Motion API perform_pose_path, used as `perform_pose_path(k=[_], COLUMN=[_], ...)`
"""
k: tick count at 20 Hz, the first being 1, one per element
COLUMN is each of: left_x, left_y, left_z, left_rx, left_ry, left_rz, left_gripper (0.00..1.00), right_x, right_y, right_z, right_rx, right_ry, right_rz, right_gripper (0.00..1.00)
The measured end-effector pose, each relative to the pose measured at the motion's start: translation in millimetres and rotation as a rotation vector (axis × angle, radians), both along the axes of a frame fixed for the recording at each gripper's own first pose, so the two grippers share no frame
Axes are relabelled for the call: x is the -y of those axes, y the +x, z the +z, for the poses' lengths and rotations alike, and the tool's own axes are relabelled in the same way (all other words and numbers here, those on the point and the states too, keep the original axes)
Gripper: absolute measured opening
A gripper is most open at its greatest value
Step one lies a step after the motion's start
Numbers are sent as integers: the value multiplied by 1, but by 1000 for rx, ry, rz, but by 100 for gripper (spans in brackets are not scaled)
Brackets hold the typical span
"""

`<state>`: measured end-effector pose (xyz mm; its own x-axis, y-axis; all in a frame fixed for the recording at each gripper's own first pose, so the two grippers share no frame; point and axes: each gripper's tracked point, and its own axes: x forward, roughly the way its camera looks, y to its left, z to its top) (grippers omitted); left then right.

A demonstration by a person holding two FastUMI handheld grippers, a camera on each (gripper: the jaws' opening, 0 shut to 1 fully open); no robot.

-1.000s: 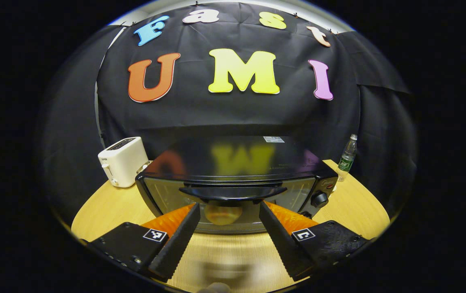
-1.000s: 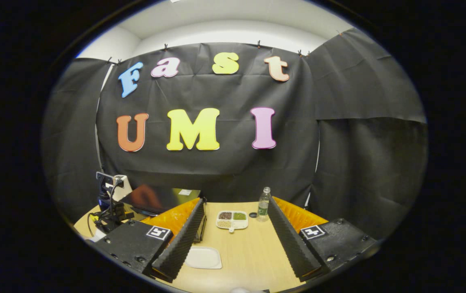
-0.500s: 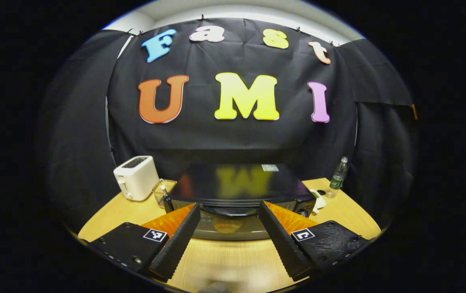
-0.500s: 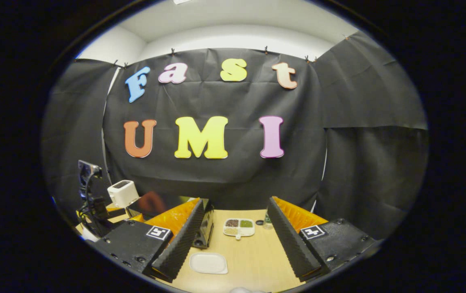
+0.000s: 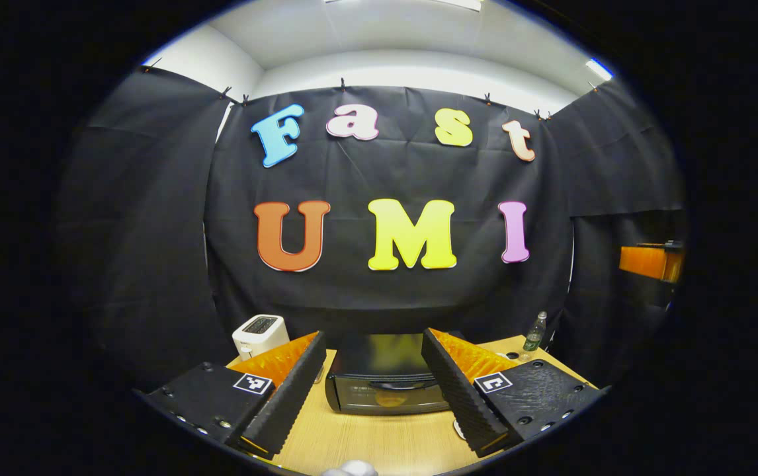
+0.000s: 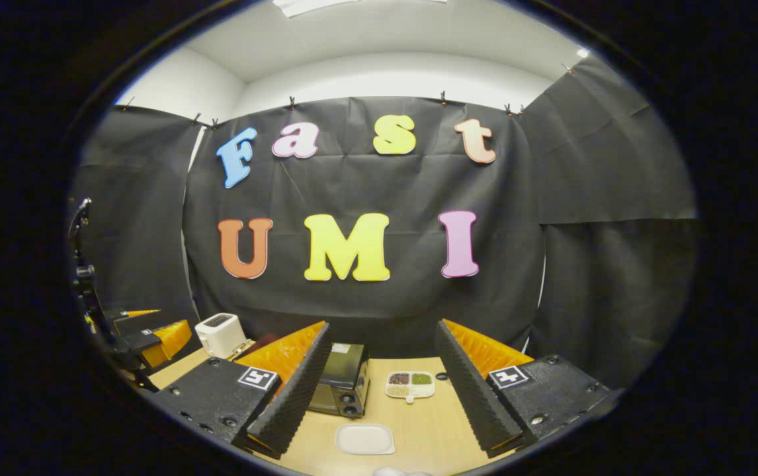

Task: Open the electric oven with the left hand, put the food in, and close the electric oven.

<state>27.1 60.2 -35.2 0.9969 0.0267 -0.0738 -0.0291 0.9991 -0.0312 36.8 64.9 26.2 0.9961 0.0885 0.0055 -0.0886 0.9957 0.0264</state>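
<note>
Two grippers face the booth's back wall, and we see both with their fingers spread wide and nothing between them. In the left gripper view, our left gripper is raised above the wooden table, and the oven sits straight ahead of it, framed in the gap between the fingers but well apart from them. Its door is shut, the handle runs across the upper part of the glass, and through the glass we make out a pale round shape, too dim for us to name. A toaster stands to the left of the oven and a bottle stands far to its right.

In the right gripper view, our right gripper hangs over the same table. The oven appears just beside the left finger, partly hidden by it. A white plate lies on the table in front of the oven, and a divided dish holding dark, green and pale contents sits farther back. The toaster stands at the left.
</note>
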Motion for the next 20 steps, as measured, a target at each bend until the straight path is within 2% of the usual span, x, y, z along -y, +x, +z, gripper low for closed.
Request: perform_pose_path(k=[2,7,8,10,11,14,15,18,19,20], left_x=[-5,-2,-1,-4,-3,-2,0,4,6,8], left_y=[-12,-29,-31,-33,-34,-37,-39,-39,-39,-39], left_z=[19,49,52,56,59,63,64,64,64,64], left_rx=[27,77,75,81,82,84,88,84,83,83], left_ry=[-4,8,6,8,3,-12,-11,-2,-2,-5], left_rz=[4,-21,-28,-28,-27,-28,-28,-40,-42,-47], left_gripper=[94,94,94,94,94,94,94,94,94,85], right_x=[-4,-3,-3,-1,0,4,4,7,8,8], right_y=[-7,-20,-22,-27,-28,-33,-35,-36,-36,-37], right_z=[5,6,6,4,5,5,5,4,6,8], right_rx=[12,11,12,6,4,5,5,1,3,9], right_ry=[5,-12,-11,-13,-13,-19,-17,-10,-8,-6], right_rz=[-5,-46,-51,-60,-65,-74,-76,-78,-79,-79], right_gripper=[100,97,100,97,100,100,97,97,100,100])
